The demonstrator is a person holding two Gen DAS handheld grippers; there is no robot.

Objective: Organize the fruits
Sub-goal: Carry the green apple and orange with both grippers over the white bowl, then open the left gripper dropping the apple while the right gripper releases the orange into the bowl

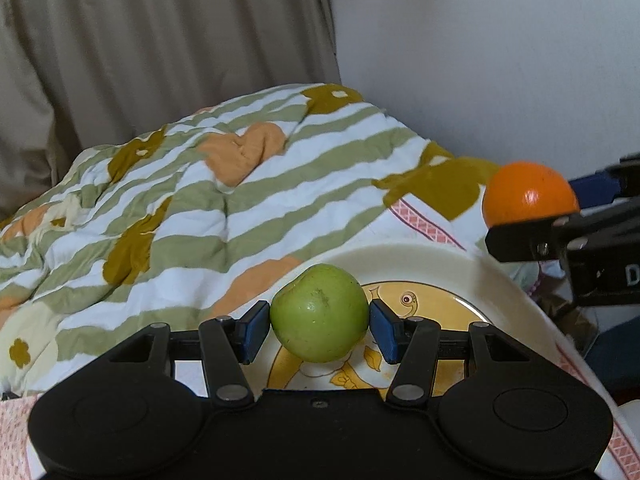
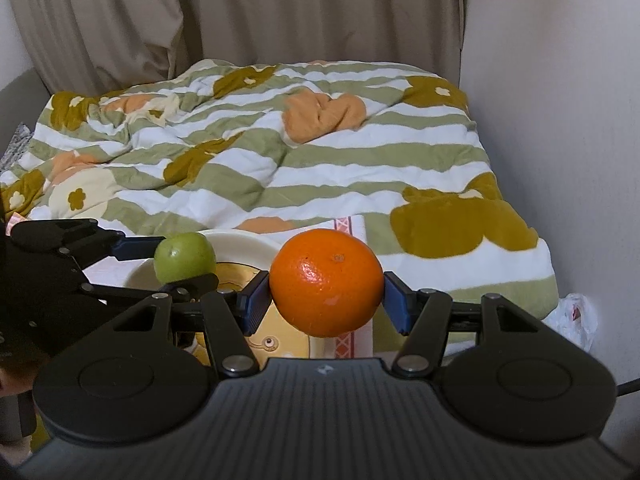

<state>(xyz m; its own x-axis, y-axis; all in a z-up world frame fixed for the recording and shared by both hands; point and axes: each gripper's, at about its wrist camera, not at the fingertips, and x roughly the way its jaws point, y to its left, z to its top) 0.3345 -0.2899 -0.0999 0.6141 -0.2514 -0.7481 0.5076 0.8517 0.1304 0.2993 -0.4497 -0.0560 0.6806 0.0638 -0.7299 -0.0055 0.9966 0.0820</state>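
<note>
I have 2 fruits lifted, left gripper (image 1: pixel 319 320) jaws clamping the green apple (image 1: pixel 319 313) and right gripper (image 2: pixel 325 295) jaws clamping the orange (image 2: pixel 326 282), so next I judge both go down onto the plate (image 1: pixel 420 260) at lower right of the frame.

Open quilt (image 2: pixel 280 160) beyond, wall (image 2: pixel 560 120) rightward

- A bed (image 2: pixel 360 184) fills the middle of both views, covered by a rumpled quilt (image 1: pixel 192 200) with green and white stripes, orange hearts and olive flowers.
- Beige curtains (image 2: pixel 280 12) hang in folds behind the bed's far edge.
- A plain white wall (image 1: pixel 500 60) runs along the bed's right edge.
- A crumpled plastic bag (image 2: pixel 576 316) lies by the bed's near right corner.
</note>
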